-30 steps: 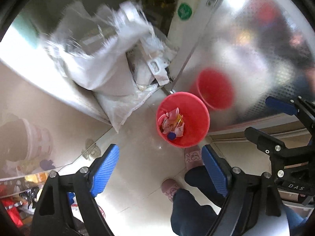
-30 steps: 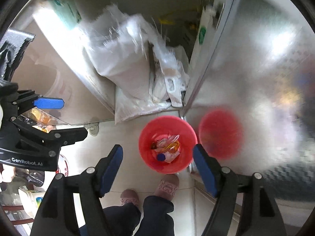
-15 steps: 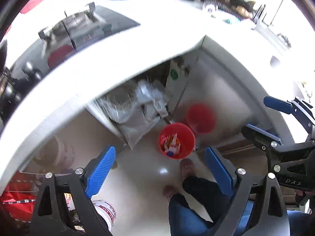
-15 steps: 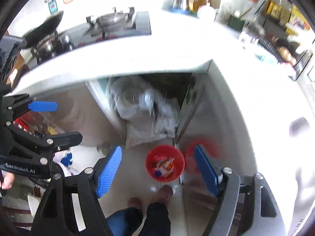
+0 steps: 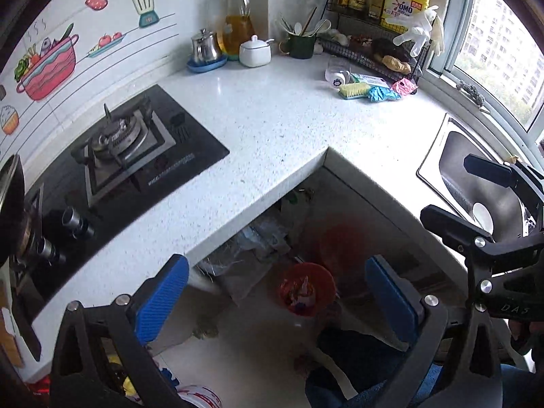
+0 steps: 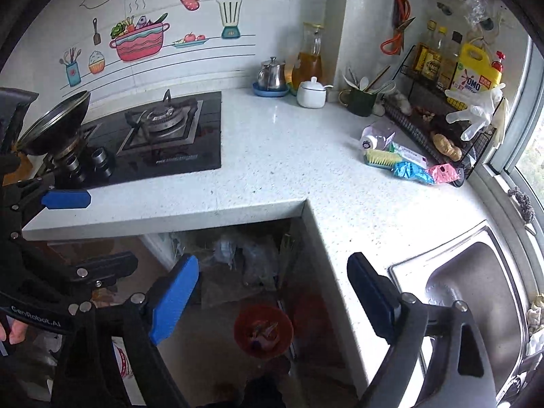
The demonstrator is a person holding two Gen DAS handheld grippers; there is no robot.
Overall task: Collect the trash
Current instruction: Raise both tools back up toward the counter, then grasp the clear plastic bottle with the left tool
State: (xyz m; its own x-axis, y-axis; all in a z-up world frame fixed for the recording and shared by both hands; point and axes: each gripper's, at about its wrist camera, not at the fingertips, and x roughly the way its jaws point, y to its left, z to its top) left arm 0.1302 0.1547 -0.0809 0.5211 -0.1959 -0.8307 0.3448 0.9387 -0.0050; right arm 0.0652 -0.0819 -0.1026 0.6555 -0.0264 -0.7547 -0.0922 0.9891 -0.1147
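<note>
A red bin [image 5: 307,289] [image 6: 263,331] with wrappers inside stands on the floor below the white counter [image 5: 272,119] [image 6: 289,156]. At the counter's far right lie a blue wrapper [image 5: 382,94] [image 6: 411,171], a pink wrapper [image 5: 404,86] [image 6: 442,173] and a small tipped bottle [image 5: 336,69] [image 6: 377,136]. My left gripper [image 5: 276,265] [image 6: 91,231] hangs high above the bin, jaws opening, nothing between them. My right gripper [image 6: 272,265] [image 5: 465,197] is beside it over the counter's inner corner, jaws also opening and empty.
A gas stove [image 5: 129,149] [image 6: 163,125] with a wok [image 6: 54,119] fills the left counter. A steel sink [image 6: 476,292] [image 5: 476,183] is on the right. A wire rack [image 5: 374,44], utensil cup [image 6: 360,102], white pot [image 5: 255,52] and brush [image 6: 382,159] line the back. A person's legs [image 5: 357,357] are near the bin.
Both grippers have risen from close above the red bin to above counter height. The bin now looks small and far below. Both pairs of jaws stand wider.
</note>
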